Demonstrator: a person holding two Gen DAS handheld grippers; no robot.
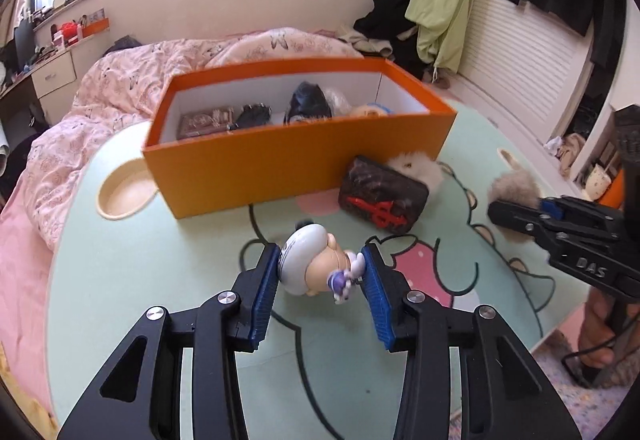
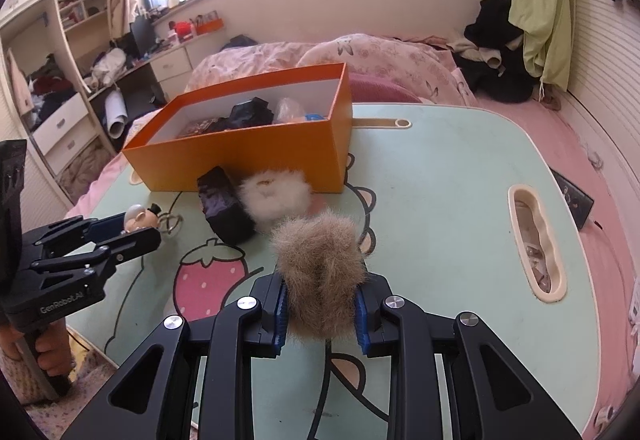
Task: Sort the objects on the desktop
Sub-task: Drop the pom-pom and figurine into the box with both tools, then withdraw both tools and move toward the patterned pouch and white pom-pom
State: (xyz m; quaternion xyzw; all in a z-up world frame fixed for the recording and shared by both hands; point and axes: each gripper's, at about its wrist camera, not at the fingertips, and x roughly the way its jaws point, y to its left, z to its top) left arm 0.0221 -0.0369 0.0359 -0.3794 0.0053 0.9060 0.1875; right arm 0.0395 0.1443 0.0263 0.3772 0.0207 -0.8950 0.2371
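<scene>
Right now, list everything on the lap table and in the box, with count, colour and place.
Orange cardboard box: one, orange, back of table; holds dark, brown and pale items, hard to identify.
Dark pouch with red emblem: one, against box front.
White fluffy pom-pom: one, beside pouch.
Brown fluffy pom-pom: one, in right grip.
Small white-and-peach figurine: one, between left fingers.
Mint cartoon-print lap table: one, on pink bed.
Left hand-held gripper: black, blue pads.
Right hand-held gripper: same.
</scene>
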